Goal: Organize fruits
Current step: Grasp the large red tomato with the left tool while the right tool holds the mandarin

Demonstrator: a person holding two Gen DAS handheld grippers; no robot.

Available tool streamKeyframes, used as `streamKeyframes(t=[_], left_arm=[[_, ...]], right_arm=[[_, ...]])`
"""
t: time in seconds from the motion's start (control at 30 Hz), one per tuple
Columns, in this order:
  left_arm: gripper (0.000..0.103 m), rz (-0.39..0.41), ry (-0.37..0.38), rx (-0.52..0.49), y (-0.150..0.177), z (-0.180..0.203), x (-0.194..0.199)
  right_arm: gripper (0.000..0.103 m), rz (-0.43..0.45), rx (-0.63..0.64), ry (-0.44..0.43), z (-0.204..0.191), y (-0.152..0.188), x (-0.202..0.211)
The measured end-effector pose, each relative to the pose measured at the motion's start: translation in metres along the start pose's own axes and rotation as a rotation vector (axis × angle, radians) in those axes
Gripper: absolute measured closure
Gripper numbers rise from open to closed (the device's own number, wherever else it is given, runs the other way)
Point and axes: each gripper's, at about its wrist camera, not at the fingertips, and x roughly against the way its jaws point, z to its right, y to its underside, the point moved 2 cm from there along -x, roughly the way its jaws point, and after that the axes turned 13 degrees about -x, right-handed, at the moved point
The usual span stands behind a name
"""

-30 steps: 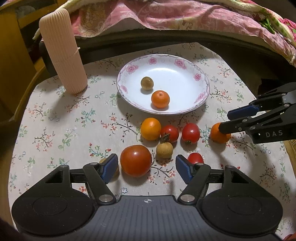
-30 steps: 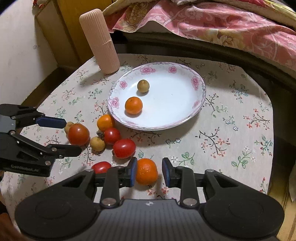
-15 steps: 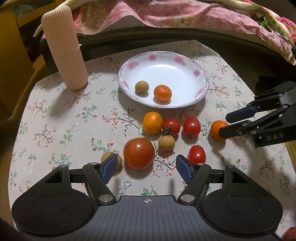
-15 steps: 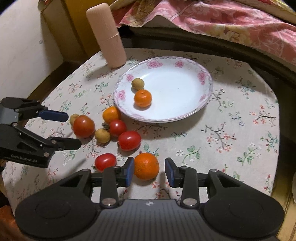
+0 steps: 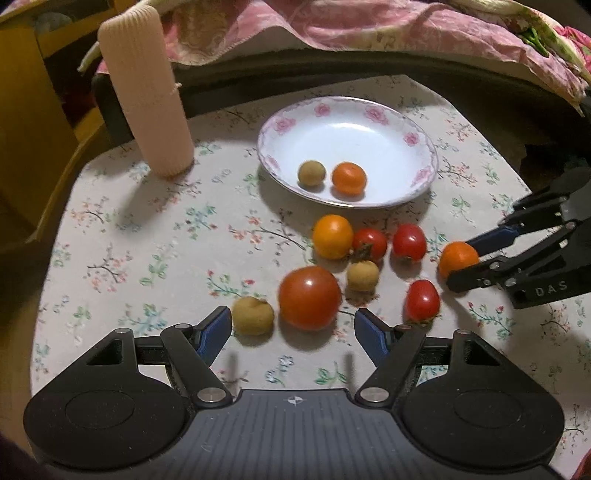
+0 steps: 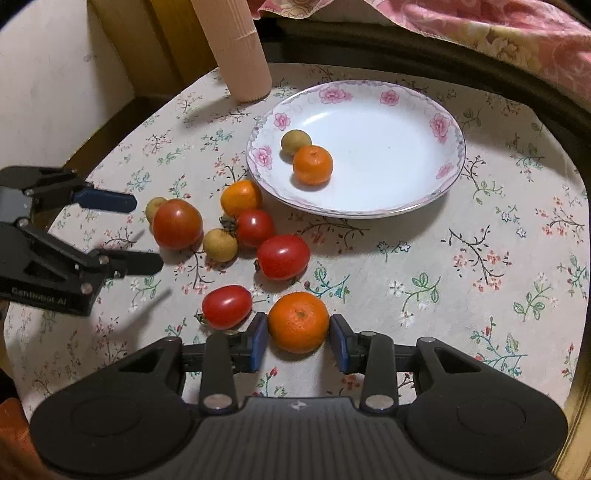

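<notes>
The right gripper [image 6: 298,341] stands narrow with a dimpled, matte mandarin [image 6: 298,322] between its blue pads; both pads sit at the fruit's sides and look to be touching it, the mandarin resting on the table [image 6: 461,280]. At ten o'clock from it lies a glossy oval cherry tomato [image 6: 226,306], just beside the left-hand pad.

The left gripper [image 5: 291,328] is wide and its jaws are opening. A smooth, shiny round tomato [image 5: 309,297] sits between its pads without contact, and a dull tan, rough-skinned round fruit [image 5: 253,316], perhaps a longan, lies just beside the left pad.

Further out on the table, covered with a pale floral cloth, the loose fruits cluster: an orange mandarin [image 5: 332,236] at twelve o'clock from the big tomato, two more glossy cherry tomatoes [image 5: 370,243] [image 5: 409,242] to its right, and a second tan fruit [image 5: 362,275] below them.

Beyond, at twelve o'clock, is a shallow round white ceramic plate [image 6: 436,122] with pink roses round its rim. It holds one mandarin [image 6: 312,164] and one tan fruit [image 6: 295,141], touching, towards its near-left side. At ten o'clock from the plate stands an upright ribbed pale-pink cylinder [image 5: 146,88]. Behind the table lies a pink flowered quilt [image 5: 369,22].
</notes>
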Motion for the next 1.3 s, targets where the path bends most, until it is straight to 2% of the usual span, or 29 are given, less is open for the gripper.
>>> streamKeyframes(t=[0.13,0.27,0.47,0.6,0.67,0.7,0.73,0.83,0.87,1.1,1.3], left_arm=[[0.025,0.018,0.054,0.046,-0.001,-0.001,0.001],[0.025,0.039,0.055,0.015,-0.007,0.008,-0.001],[0.026,0.008,0.052,-0.007,-0.015,0.012,-0.02],[0.028,-0.019,0.015,-0.069,-0.019,0.019,-0.031],[0.038,-0.057,0.005,-0.083,-0.018,0.021,-0.038],[0.038,-0.07,-0.006,-0.094,-0.017,0.022,-0.041],[0.039,-0.066,-0.005,-0.094,-0.016,0.022,-0.04],[0.052,-0.068,-0.027,-0.106,-0.015,0.022,-0.037],[0.052,-0.068,-0.026,-0.103,-0.013,0.022,-0.035],[0.053,-0.075,0.036,-0.098,-0.002,0.032,-0.023],[0.052,-0.075,0.081,-0.122,0.006,0.044,-0.015]], right_arm=[[0.066,0.005,-0.006,0.006,0.001,0.002,0.002],[0.066,0.007,-0.012,0.013,0.001,0.0,0.001],[0.066,0.004,-0.026,0.014,0.003,0.0,0.003],[0.066,0.004,-0.043,0.022,0.007,0.0,0.005],[0.066,0.004,-0.048,0.024,0.009,0.0,0.006],[0.066,0.004,-0.05,0.026,0.01,0.001,0.006],[0.066,0.003,-0.051,0.027,0.01,0.001,0.007],[0.066,0.006,-0.054,0.03,0.012,0.002,0.009],[0.066,0.008,-0.055,0.032,0.013,0.002,0.009],[0.066,0.014,-0.048,0.028,0.01,0.002,0.012],[0.066,0.014,0.02,0.02,0.0,0.006,0.016]])
